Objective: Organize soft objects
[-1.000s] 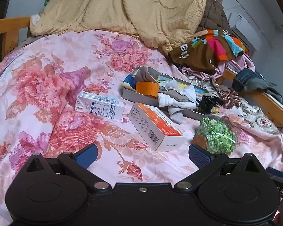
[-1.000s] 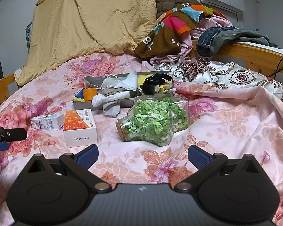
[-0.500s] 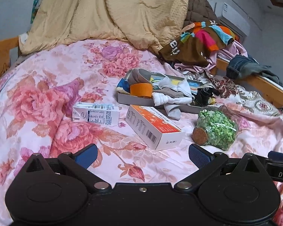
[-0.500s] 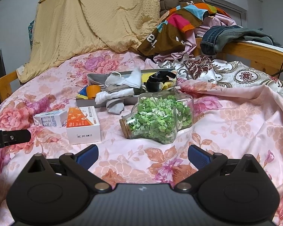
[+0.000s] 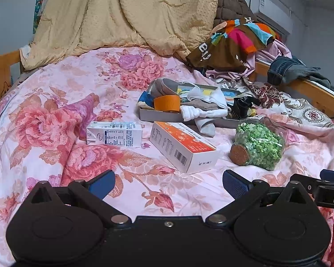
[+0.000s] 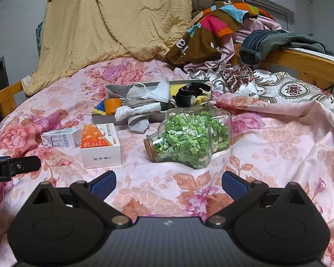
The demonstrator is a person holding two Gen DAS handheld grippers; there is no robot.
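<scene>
A grey tray (image 5: 160, 116) (image 6: 101, 118) on the floral bedspread holds white socks (image 5: 202, 111) (image 6: 135, 111), a white cloth (image 6: 153, 92), an orange tape roll (image 5: 167, 102) (image 6: 112, 105) and a black item (image 5: 241, 105) (image 6: 187, 95). One white sock hangs over the tray's near rim. My left gripper (image 5: 168, 183) is open and empty, well short of the tray. My right gripper (image 6: 168, 182) is open and empty, in front of a glass jar of green bits (image 6: 189, 139) (image 5: 258, 145).
An orange-and-white box (image 5: 182, 148) (image 6: 100, 144) and a white carton (image 5: 114, 134) (image 6: 61, 137) lie on the bed before the tray. A yellow quilt (image 5: 127, 13), colourful clothes (image 6: 211, 31), jeans (image 6: 273, 42) and wooden bed rails (image 6: 305, 62) stand behind.
Both grippers have drawn back slightly and tilted up; the tray and boxes now sit a little farther off. Nothing was taken hold of.
</scene>
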